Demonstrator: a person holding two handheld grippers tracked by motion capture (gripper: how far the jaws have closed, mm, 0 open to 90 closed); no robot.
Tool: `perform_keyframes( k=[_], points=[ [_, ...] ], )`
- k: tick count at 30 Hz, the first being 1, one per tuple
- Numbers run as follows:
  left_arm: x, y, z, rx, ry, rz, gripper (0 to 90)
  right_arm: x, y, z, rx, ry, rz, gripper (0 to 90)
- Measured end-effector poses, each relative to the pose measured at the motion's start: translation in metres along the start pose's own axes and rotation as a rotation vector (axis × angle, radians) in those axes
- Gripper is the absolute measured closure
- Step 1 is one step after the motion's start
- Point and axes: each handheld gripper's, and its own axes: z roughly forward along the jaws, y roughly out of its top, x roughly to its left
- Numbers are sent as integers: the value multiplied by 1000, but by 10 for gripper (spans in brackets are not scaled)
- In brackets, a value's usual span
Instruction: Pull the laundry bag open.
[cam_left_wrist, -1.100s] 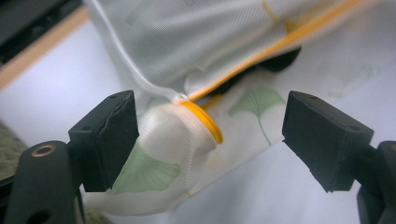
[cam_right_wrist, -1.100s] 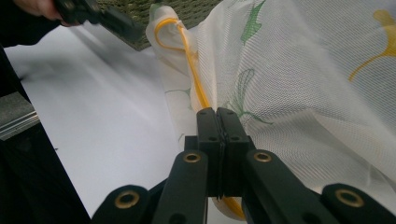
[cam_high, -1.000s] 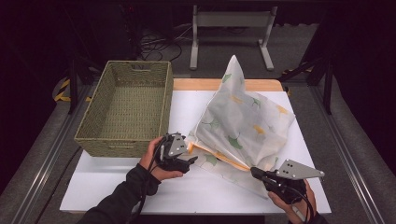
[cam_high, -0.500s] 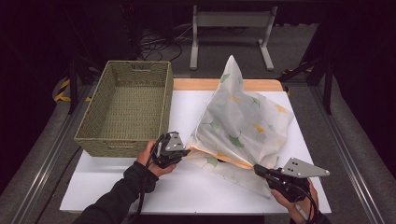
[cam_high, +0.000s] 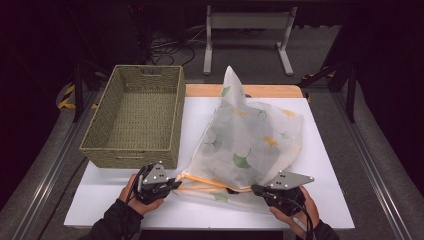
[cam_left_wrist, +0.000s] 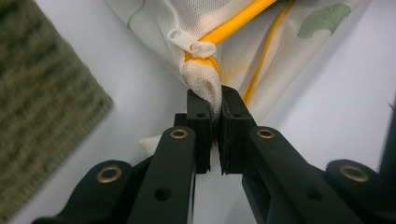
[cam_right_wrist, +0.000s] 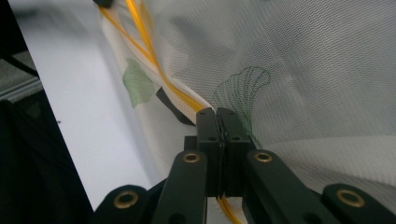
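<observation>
A white rectangular table (cam_high: 325, 200) carries a green woven basket (cam_high: 135, 120) at left and a white leaf-printed mesh bag (cam_high: 250, 145) at right.

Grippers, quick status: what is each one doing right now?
Left tool: jaws have just closed, now shut on a corner of the mesh laundry bag, by the zipper pull.
Right tool: shut on the bag's zipper edge.

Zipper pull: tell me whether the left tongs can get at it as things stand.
Probably not yet: the left tongs are shut on the bag's corner, just below the zipper pull. The way looks free, but they must let go first.
</observation>
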Motion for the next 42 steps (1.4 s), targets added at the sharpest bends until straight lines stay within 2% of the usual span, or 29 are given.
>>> perform_keyframes(
  k=[3,4,6,7,8,9,11,12,14,15,16,17,18,19,21,23,25,26,30,33,36,37,38,39,40,41,42],
  points=[
    [0,-10,-2,-2,10,-14,822,4,0,10,44,26,-13,882],
    [2,-15,-6,-52,-14,-15,784,5,0,12,50,23,-17,879],
    [1,-16,-9,-69,-24,0,634,7,0,18,66,19,-32,877],
    [0,-16,-11,-74,-1,13,634,7,0,18,66,19,-32,877],
    [0,-16,-13,-77,24,6,550,7,0,18,62,25,-35,875],
    [2,-17,-14,-88,16,-5,549,7,1,17,53,35,-34,867],
    [5,-17,-16,-93,37,-28,497,8,2,11,19,62,-33,885],
    [2,-16,-18,-97,58,-28,491,9,3,9,12,60,-35,890],
    [-11,-8,-26,-133,98,38,466,12,5,7,-8,50,-44,893],
    [-20,-2,-32,-160,76,77,466,14,6,5,-22,45,-46,893],
    [-27,3,-35,-189,52,93,496,15,8,3,-44,38,-43,893],
    [-32,5,-35,-195,25,102,530,15,10,2,-63,29,-34,893],
    [-32,5,-35,-195,25,102,592,15,10,2,-63,29,-34,893],
    [-35,7,-33,-197,-4,118,592,15,11,2,-73,24,-26,893],
    [-41,12,-22,-163,-39,131,620,15,13,2,-80,11,-21,893],
    [-46,17,-10,-145,-91,133,630,15,16,3,-87,9,-15,893],
    [-53,30,9,-119,-139,157,618,16,20,4,-94,5,-22,893],
    [-53,30,9,-119,-139,157,600,16,20,4,-94,5,-22,893],
    [-64,54,46,-78,-190,193,551,16,24,6,-102,0,-19,892],
    [-69,68,73,-37,-168,198,438,16,26,5,-109,-5,-21,893],
    [-73,85,100,-34,-140,212,384,15,25,3,-115,2,-17,893],
    [-73,89,106,-26,-103,231,383,15,25,3,-114,7,-15,893],
    [-72,94,113,-27,-65,232,395,15,25,3,-111,9,-16,893],
    [-70,97,119,-18,-58,226,419,15,25,3,-112,13,-15,893],
    [-69,100,125,-13,-26,243,454,15,25,3,-110,13,-19,893],
    [-69,100,125,-13,-26,243,547,15,25,3,-110,13,-19,893],
    [-68,101,130,-18,0,245,547,15,25,2,-109,13,-19,893]
  ],
)
